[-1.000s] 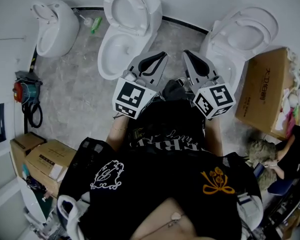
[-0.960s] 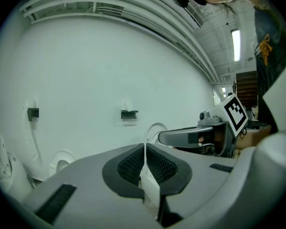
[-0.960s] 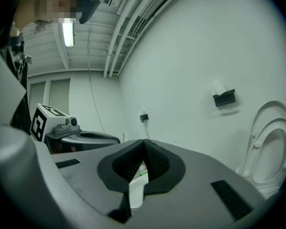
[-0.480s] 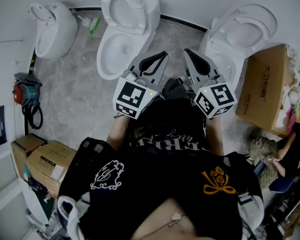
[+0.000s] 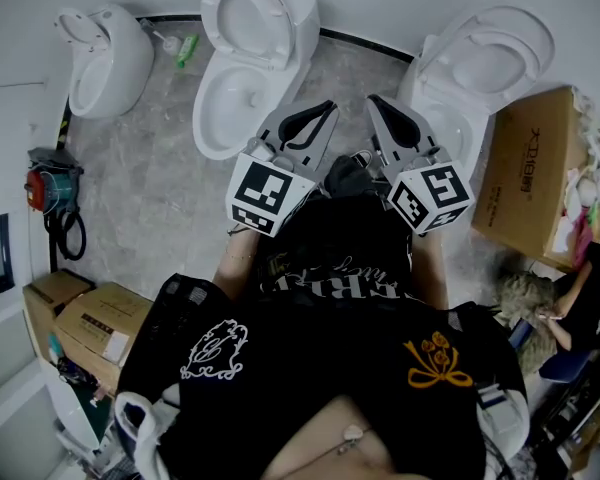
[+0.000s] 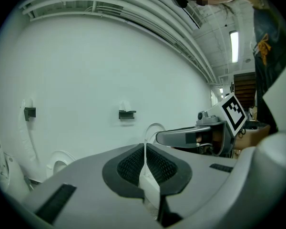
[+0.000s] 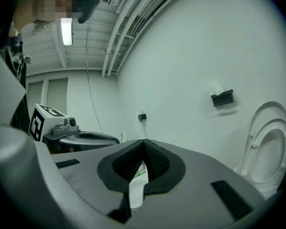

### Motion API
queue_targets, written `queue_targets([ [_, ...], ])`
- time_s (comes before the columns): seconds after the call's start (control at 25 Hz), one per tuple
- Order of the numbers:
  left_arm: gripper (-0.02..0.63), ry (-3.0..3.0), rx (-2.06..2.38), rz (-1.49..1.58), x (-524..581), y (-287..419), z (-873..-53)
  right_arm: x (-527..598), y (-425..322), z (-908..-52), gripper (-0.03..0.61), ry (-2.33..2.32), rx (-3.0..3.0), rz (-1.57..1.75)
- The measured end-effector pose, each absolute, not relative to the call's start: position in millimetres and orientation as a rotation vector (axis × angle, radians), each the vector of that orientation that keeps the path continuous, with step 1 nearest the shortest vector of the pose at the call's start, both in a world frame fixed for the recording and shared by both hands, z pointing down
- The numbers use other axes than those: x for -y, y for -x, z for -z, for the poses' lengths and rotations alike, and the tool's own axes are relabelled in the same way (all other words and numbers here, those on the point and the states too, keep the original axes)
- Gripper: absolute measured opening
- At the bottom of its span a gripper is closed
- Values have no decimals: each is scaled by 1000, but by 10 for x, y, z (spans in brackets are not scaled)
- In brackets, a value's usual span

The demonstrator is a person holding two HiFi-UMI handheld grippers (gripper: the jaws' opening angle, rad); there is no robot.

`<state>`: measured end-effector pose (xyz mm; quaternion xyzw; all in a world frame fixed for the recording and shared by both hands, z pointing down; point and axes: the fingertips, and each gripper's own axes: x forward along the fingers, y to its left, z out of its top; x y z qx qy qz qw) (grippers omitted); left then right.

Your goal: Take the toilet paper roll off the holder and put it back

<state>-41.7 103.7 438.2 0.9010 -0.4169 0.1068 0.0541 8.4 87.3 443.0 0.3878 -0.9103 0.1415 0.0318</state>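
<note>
While left gripper [image 6: 144, 147] and right gripper [image 7: 144, 142] show fingers [image 6: 167, 168] pressed together, empty, the toilet paper roll [image 6: 125, 106] apparently sits on its wall holder [image 6: 127, 114], well ahead and above, nearest the left gripper's line of aim.

In the left gripper view the wall holder [image 6: 127, 113] is too small to tell what the pale shape on top of it is; a 2nd holder [image 6: 29, 111] further left is smaller still; in the head view the left gripper [image 5: 325, 108] and right gripper [image 5: 373, 103] hide the hands holding them; the person's black top [image 5: 330, 348] covers the floor beneath; a 2nd person [image 5: 585, 308] is cut by the right edge.
</note>
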Motion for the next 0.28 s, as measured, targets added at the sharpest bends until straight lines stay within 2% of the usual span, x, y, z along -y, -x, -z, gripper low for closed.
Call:
queue_targets([
  [0.28, 26, -2742, 1263, -331, -1004, 396, -4396, -840, -112, -4443, 11, -1199, 2797, -427],
])
